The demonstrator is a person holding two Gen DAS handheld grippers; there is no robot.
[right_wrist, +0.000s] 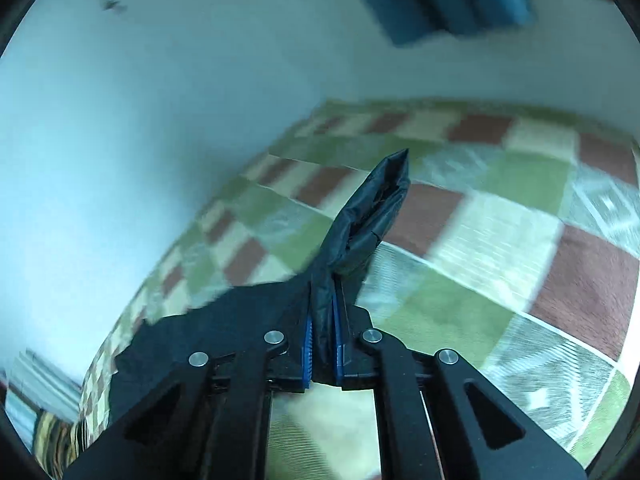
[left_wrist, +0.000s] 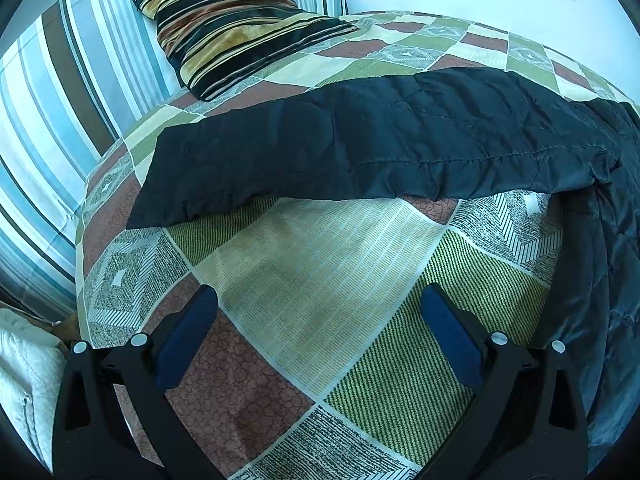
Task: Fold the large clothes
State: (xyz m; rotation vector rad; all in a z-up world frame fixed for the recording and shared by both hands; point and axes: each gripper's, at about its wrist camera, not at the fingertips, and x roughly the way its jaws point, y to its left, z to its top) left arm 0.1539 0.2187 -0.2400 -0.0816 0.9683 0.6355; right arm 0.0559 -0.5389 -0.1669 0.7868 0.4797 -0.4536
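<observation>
A large black quilted garment (left_wrist: 380, 140) lies across the patchwork bedspread (left_wrist: 320, 264), its right part lifted and hanging down at the right edge of the left wrist view. My left gripper (left_wrist: 320, 304) is open and empty, held above the bedspread, short of the garment's near edge. My right gripper (right_wrist: 322, 320) is shut on a bunched fold of the black garment (right_wrist: 368, 216), which sticks up beyond the blue pads (right_wrist: 307, 340). The rest of the cloth trails off to the left below the right gripper.
A striped dark and gold pillow (left_wrist: 232, 28) lies at the head of the bed. Blue striped bedding (left_wrist: 60, 100) is on the left. A pale wall (right_wrist: 120, 120) runs along the bed's far side. White fabric (left_wrist: 24, 380) lies at the lower left.
</observation>
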